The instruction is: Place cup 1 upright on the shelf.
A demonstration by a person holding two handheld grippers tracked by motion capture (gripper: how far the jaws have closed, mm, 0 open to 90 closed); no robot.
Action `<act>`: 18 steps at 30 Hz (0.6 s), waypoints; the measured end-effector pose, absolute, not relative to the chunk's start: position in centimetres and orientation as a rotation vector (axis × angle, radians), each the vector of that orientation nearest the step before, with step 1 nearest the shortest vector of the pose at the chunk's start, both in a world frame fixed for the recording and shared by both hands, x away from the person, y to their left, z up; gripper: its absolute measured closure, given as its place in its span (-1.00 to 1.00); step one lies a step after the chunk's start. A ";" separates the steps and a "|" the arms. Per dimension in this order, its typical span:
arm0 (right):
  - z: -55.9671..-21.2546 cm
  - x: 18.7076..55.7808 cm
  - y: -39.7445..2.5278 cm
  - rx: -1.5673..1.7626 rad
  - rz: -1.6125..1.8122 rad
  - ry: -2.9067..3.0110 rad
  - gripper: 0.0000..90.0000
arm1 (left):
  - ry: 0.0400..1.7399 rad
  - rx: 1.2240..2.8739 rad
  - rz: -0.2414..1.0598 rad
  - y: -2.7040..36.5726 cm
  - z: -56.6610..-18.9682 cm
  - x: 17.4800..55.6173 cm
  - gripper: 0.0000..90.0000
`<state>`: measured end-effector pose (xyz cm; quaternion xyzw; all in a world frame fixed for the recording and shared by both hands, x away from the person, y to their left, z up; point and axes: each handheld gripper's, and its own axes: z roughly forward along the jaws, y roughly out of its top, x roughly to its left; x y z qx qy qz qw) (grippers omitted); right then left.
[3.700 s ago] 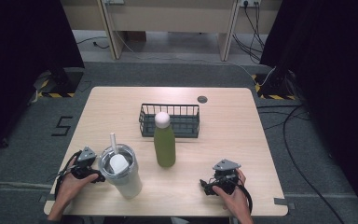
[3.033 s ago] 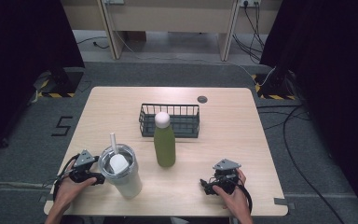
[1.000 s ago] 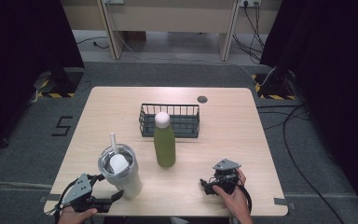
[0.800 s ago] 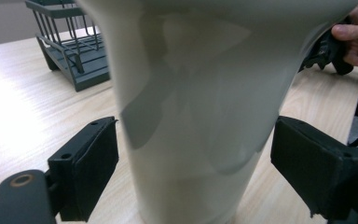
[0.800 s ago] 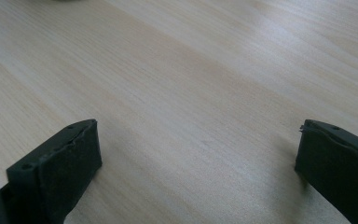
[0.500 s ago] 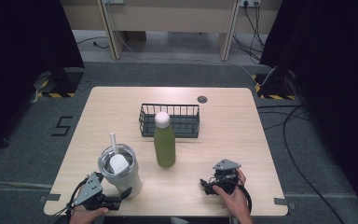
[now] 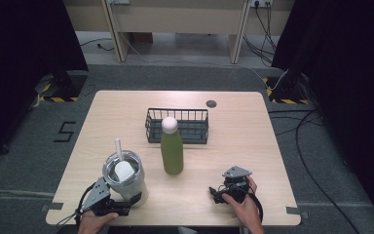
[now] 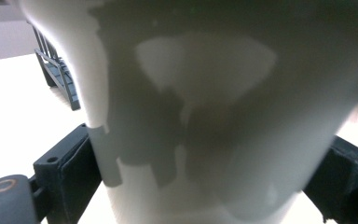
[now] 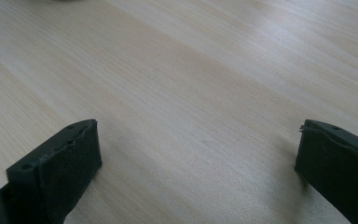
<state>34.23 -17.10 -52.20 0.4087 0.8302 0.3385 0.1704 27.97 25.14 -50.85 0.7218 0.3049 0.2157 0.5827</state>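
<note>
So the left tool [image 7: 121, 207] is down at the near edge of the bench [image 7: 253, 146], shoved right up against the bottom of the big cream tumbler [image 7: 125, 183]. In the left gripper view the tumbler [image 8: 214, 116] sits squarely between the two jaws, one on either side of its base, and both look like they're touching or just about touching the wall, but I honestly can't tell if they're actually squeezing it or just sitting around it. The tumbler stands upright with a white straw [image 7: 119, 148] sticking up out of its lid. Off to the far side of that tool there's a green bottle [image 7: 172, 148] with a white cap, also upright, near the tumbler but not touching it. Just past the bottle is a dark wire basket [image 7: 177, 126], and a corner of that basket [image 8: 58, 77] peeks in beside the tumbler in the left gripper view. The right tool [image 7: 217, 192] is well apart from all that, resting low on the bench in the person's right hand [image 7: 243, 207], pointing toward the left one. Its jaws are spread wide with bare wood [image 9: 191, 93] between them. There's also a small dark round thing [image 7: 211, 103] set in the bench way beyond the basket.
</note>
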 end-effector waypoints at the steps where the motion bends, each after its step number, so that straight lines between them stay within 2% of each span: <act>1: -52.2 34.2 -17.1 1.161 0.961 2.358 -0.99 | 0.710 1.687 0.507 25.1 -50.8 28.0 -0.79; 18: -52.2 34.2 -17.1 1.159 0.962 2.359 -0.99 | 0.701 1.639 0.503 24.7 -51.1 28.5 -0.78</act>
